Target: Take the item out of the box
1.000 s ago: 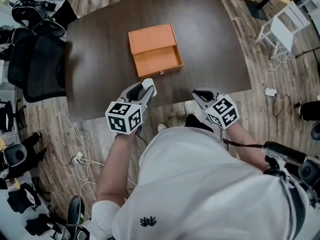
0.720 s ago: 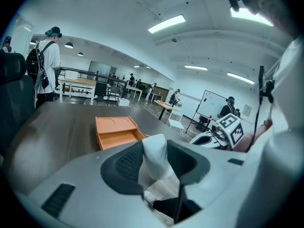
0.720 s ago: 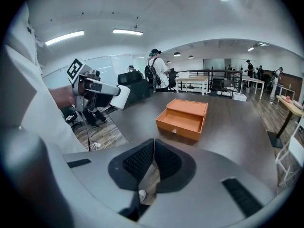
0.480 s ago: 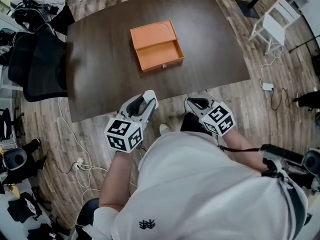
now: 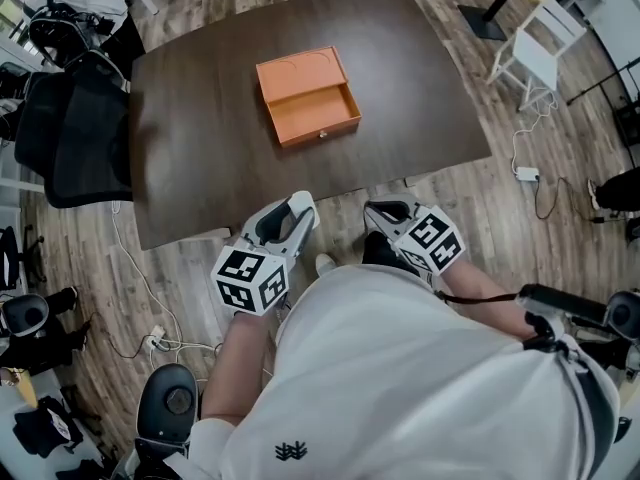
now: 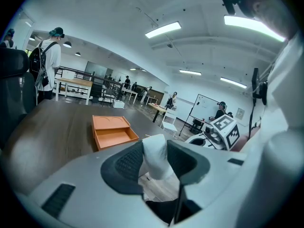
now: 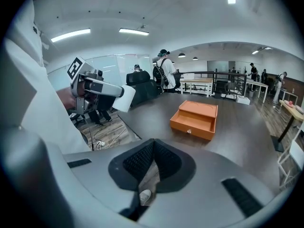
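Note:
An orange box (image 5: 306, 96) with its drawer pulled out lies on the dark wooden table (image 5: 200, 158); the drawer looks bare inside. My left gripper (image 5: 298, 208) hangs off the table's near edge, over the floor, shut on a small white item (image 5: 301, 201). In the left gripper view the white item (image 6: 154, 158) stands between the two dark pads, with the box (image 6: 112, 132) far ahead. My right gripper (image 5: 376, 211) is beside it, also off the table, shut with nothing held (image 7: 153, 163). The right gripper view shows the box (image 7: 195, 118) and the left gripper (image 7: 102, 89).
Black office chairs (image 5: 80, 128) stand at the table's left side. A white stool (image 5: 535, 58) and a power cable (image 5: 528, 173) lie on the wooden floor to the right. More cables (image 5: 160, 333) trail at the left. People (image 6: 50, 61) stand in the background.
Both grippers have drawn back from the table's near edge toward the person's body. The left one still carries the white item. The box has not moved on the table.

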`<state>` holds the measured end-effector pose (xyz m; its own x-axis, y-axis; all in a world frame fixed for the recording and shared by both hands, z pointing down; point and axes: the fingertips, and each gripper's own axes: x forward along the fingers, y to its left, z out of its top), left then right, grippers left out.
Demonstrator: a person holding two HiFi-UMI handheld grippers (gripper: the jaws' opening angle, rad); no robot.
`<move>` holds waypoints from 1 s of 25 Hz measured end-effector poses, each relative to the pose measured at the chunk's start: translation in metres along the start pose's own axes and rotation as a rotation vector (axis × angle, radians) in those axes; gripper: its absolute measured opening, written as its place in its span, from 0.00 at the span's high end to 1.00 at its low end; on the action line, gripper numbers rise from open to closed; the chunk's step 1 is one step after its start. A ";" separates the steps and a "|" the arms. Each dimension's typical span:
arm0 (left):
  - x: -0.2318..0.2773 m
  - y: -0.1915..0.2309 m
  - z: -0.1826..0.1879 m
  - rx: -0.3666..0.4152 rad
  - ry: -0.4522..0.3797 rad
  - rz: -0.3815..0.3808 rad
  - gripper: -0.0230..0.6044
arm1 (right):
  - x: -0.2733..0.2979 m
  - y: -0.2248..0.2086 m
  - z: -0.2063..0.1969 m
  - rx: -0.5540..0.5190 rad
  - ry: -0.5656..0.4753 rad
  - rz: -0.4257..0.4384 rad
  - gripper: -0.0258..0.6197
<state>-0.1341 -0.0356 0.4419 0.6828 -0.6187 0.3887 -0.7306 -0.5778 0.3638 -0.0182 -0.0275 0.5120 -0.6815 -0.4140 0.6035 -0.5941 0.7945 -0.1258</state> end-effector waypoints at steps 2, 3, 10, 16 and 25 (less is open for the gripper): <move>-0.001 -0.002 0.001 0.001 0.000 -0.006 0.70 | -0.002 0.001 0.001 -0.001 -0.002 -0.005 0.96; -0.002 -0.003 0.001 0.003 0.001 -0.007 0.70 | -0.003 0.002 0.001 -0.002 -0.002 -0.007 0.96; -0.004 -0.012 -0.007 0.004 0.003 -0.018 0.70 | -0.011 0.007 -0.005 -0.006 -0.003 -0.017 0.96; -0.009 -0.015 -0.010 -0.011 -0.002 -0.027 0.70 | -0.015 0.014 -0.006 -0.017 0.000 -0.022 0.96; -0.015 -0.011 -0.017 -0.005 -0.009 -0.033 0.70 | -0.007 0.024 -0.008 -0.029 -0.003 -0.024 0.96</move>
<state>-0.1367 -0.0107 0.4469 0.7066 -0.6039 0.3688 -0.7075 -0.5954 0.3806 -0.0242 -0.0022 0.5110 -0.6689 -0.4342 0.6034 -0.5975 0.7970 -0.0888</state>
